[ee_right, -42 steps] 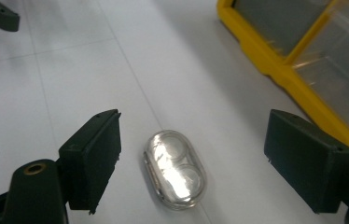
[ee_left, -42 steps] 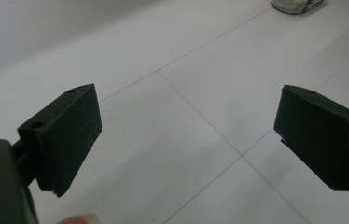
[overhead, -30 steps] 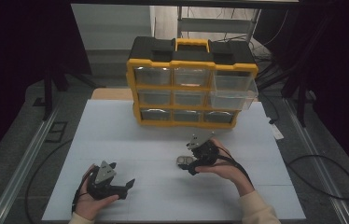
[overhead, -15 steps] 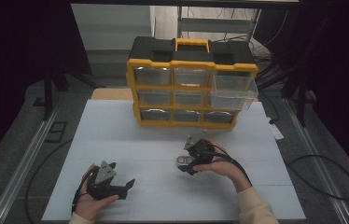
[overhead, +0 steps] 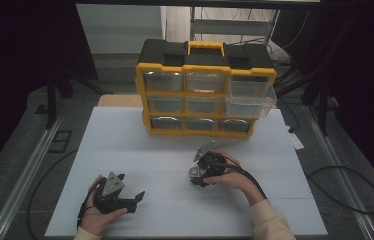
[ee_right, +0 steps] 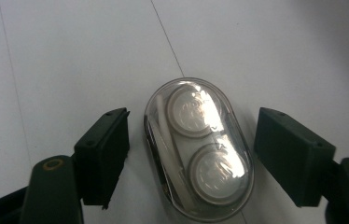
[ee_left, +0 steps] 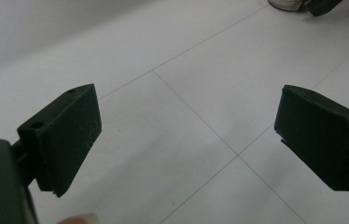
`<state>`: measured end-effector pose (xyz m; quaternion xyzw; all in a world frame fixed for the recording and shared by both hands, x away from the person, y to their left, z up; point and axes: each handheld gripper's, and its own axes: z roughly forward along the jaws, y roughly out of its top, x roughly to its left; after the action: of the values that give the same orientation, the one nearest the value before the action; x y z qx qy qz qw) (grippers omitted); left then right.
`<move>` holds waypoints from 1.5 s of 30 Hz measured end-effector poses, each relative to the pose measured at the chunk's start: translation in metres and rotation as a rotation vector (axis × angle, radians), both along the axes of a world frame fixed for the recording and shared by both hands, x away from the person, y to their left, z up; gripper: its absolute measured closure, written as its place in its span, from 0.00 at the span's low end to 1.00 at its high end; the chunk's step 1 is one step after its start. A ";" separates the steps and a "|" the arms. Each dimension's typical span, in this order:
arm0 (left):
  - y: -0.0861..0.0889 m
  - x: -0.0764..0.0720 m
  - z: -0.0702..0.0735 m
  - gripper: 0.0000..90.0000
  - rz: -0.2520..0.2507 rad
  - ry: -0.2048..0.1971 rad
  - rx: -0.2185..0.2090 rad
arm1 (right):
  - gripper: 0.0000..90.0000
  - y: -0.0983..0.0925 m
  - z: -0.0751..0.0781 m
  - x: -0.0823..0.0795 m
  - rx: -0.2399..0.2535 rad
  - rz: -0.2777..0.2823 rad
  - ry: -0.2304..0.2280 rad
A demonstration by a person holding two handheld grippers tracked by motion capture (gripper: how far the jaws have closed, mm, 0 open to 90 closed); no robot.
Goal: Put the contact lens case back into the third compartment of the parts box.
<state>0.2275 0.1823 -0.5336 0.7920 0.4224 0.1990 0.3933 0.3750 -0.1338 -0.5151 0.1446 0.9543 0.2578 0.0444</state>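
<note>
A clear oval case [ee_right: 196,144] with two round white lids inside lies flat on the white table top [overhead: 125,150]. My right gripper [ee_right: 191,154] points down over it, one jaw on each long side, with a small gap showing between each pad and the case. Its jaws have just been closing in. In the high view the right gripper [overhead: 197,175] is right of the table's centre, with the case [overhead: 193,172] under its tip. My left gripper [overhead: 136,200] rests near the front left, jaws wide apart [ee_left: 186,135] with nothing between them.
A yellow and black drawer organizer [overhead: 205,95] stands at the back of the table; its clear drawer [overhead: 250,97] at the right is pulled out. A black cable [overhead: 345,190] lies on the floor to the right.
My right gripper has sunk a little toward the table and its jaws have narrowed around the case. The left gripper has stayed where it was.
</note>
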 end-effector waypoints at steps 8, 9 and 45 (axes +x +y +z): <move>0.001 0.000 -0.001 0.09 0.000 0.004 -0.002 | 0.49 -0.003 0.002 -0.001 0.009 0.023 -0.011; 0.001 0.000 -0.001 0.09 0.001 0.003 -0.002 | 0.49 -0.002 0.002 -0.001 0.006 0.028 -0.015; 0.002 0.000 0.000 0.09 -0.001 -0.007 -0.007 | 0.52 -0.030 0.048 -0.021 0.264 -0.117 -0.123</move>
<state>0.2274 0.1846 -0.5333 0.7902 0.4213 0.2003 0.3975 0.3537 -0.1638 -0.4667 0.1883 0.8975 0.3865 0.0983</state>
